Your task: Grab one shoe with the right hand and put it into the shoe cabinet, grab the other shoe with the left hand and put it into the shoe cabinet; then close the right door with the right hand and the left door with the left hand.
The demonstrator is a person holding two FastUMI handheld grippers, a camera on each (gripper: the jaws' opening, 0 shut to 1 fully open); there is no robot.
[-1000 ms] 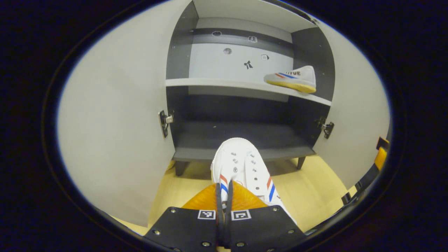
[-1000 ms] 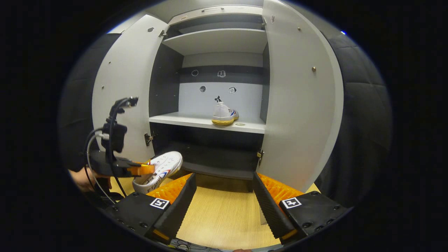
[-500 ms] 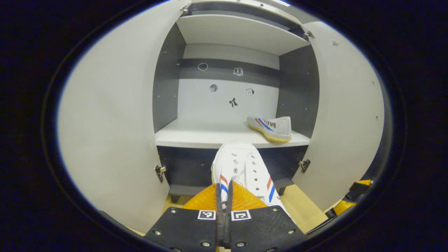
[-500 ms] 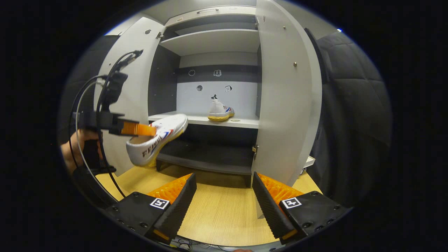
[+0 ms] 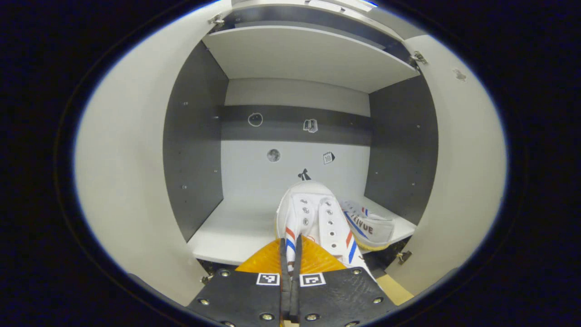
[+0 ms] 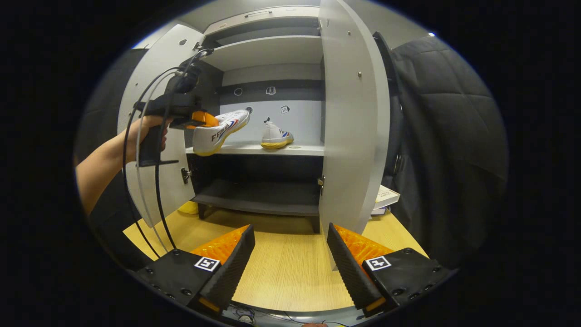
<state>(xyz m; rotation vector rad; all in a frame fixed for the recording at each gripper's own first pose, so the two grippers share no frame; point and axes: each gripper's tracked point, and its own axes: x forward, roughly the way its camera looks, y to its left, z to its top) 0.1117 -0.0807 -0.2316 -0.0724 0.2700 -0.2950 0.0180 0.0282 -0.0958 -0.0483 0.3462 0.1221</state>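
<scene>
My left gripper (image 5: 289, 247) is shut on the heel side of a white shoe (image 5: 317, 218) with red and blue stripes, toe pointing into the cabinet. The shoe hangs over the front of the white middle shelf (image 5: 236, 229). In the right gripper view this held shoe (image 6: 220, 131) and the left gripper (image 6: 197, 119) are up at shelf height, held by a hand. The other white shoe (image 6: 274, 135) stands on that shelf, right of the held one (image 5: 370, 225). My right gripper (image 6: 290, 254) is open and low over the wooden floor, in front of the cabinet. Both doors, left (image 6: 150, 136) and right (image 6: 352, 122), stand open.
The cabinet has a dark lower shelf (image 6: 258, 197) and an upper white shelf (image 6: 268, 50). A book (image 6: 383, 197) lies on the floor behind the right door. Dark padded cloth (image 6: 445, 136) hangs at the right. A yellow thing (image 6: 189, 208) lies under the left door.
My left gripper has risen from floor level and moved forward with its shoe, now over the middle shelf. The right gripper has drifted slightly back and right, staying open.
</scene>
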